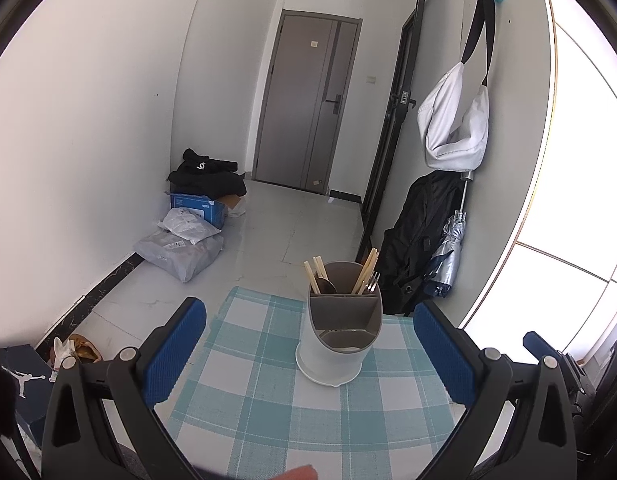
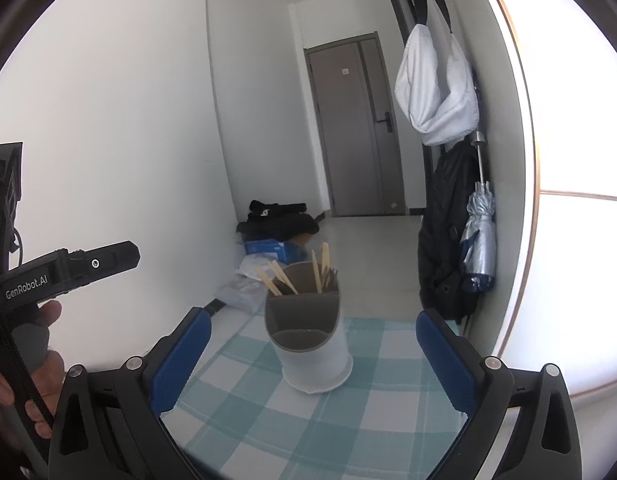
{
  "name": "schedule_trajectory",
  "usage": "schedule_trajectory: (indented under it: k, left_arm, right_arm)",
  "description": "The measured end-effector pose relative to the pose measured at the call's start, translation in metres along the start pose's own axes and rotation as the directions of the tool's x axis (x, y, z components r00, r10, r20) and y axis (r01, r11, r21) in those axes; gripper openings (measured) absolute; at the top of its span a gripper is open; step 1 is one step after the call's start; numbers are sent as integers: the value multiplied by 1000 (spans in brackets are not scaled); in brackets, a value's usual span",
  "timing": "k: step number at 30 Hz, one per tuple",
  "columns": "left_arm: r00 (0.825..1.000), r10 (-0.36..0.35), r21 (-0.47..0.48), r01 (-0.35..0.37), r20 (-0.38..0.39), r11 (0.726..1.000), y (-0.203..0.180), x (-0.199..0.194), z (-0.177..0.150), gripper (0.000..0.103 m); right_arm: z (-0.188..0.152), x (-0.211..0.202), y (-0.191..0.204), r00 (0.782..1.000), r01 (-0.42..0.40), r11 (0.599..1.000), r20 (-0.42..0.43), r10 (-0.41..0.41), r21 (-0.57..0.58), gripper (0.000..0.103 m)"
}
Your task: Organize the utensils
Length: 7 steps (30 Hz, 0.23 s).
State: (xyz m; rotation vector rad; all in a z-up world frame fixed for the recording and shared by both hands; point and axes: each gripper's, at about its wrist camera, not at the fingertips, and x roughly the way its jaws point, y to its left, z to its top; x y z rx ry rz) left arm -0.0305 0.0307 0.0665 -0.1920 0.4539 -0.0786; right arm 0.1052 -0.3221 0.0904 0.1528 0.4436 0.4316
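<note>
A white utensil holder (image 1: 336, 340) with a grey divided insert stands upright on the teal checked tablecloth (image 1: 268, 412). Its far compartments hold wooden chopsticks (image 1: 314, 276), a dark spoon (image 1: 326, 284) and a metal fork (image 1: 373, 281); the near compartment looks empty. My left gripper (image 1: 310, 350) is open, blue pads wide apart, with the holder just beyond and between them. In the right wrist view the same holder (image 2: 312, 344) with chopsticks (image 2: 278, 280) stands ahead of my open right gripper (image 2: 312, 354). Neither gripper holds anything.
A hand (image 2: 36, 360) grips the left device at the left edge. Beyond the table lie parcels and a blue box (image 1: 196, 206) on the floor. A black backpack (image 1: 416, 240), a folded umbrella (image 1: 448, 256) and a white bag (image 1: 456, 128) hang at the right wall. A grey door (image 1: 308, 108) is closed.
</note>
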Motion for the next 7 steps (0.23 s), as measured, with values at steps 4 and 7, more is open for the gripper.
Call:
schedule_trajectory:
  k: [4, 7]
  left_arm:
    - [1000, -3, -2, 3, -16, 1000, 1, 5, -2, 102]
    - [1000, 6, -4, -6, -19, 1000, 1, 9, -3, 102]
  right_arm:
    - [-2, 1, -1, 1000, 3, 1000, -7, -3, 5, 103]
    - [-2, 4, -1, 1000, 5, 1000, -9, -5, 5, 103]
